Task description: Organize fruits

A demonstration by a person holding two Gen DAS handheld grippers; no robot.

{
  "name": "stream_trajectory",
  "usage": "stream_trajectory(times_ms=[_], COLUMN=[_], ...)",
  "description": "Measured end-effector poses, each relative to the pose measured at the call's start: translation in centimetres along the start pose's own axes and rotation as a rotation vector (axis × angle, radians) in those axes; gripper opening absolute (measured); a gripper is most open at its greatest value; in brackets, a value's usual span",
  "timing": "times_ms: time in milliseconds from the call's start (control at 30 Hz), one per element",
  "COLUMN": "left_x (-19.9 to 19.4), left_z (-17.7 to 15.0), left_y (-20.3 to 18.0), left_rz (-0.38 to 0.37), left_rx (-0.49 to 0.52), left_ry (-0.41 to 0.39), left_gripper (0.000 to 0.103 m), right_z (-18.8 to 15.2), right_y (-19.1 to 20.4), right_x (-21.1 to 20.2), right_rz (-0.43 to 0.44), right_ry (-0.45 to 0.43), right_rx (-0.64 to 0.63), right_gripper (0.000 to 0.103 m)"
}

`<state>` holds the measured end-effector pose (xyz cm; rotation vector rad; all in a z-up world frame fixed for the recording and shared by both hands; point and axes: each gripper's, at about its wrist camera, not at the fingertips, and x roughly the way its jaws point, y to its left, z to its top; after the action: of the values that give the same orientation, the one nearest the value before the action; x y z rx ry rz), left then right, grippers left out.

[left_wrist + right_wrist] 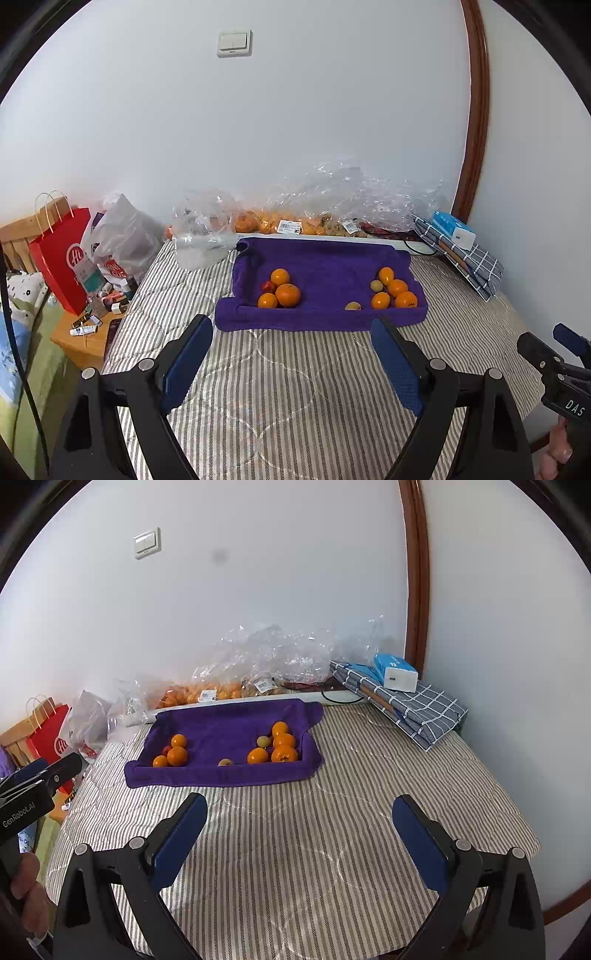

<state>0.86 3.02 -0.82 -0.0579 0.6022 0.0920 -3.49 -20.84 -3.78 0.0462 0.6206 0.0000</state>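
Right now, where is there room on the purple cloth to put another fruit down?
The middle of the purple cloth is bare, between the left fruit pile and the right fruit pile. Its back strip is bare too. Both front corners are crowded.

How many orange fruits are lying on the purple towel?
7. Three sit in the left group beside a small red fruit; four in the right group on the towel. Two pale fruits are not counted. More may be hidden behind.

Fruits on purple towel (pixel 325 266): left cluster (pixel 279 290) 3 orange + 1 red; right cluster (pixel 393 291) orange w/ 2 yellowish.
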Motion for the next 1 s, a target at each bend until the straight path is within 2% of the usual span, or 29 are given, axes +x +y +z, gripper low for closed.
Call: stream_trajectory(times_ms=[1000], left_x=[-0.34], left_z=[0.04], left_y=[-0.35], left_rz=[-0.015], left_rx=[-0.002], left_ry=[-0.005], left_gripper=[0.087], right_z=[-0.03], right_y=[-0.19], right_x=[-0.66], right_rz=[-0.019], right_ry=[-0.018], right_rx=[0.001], right_gripper=[0.099])
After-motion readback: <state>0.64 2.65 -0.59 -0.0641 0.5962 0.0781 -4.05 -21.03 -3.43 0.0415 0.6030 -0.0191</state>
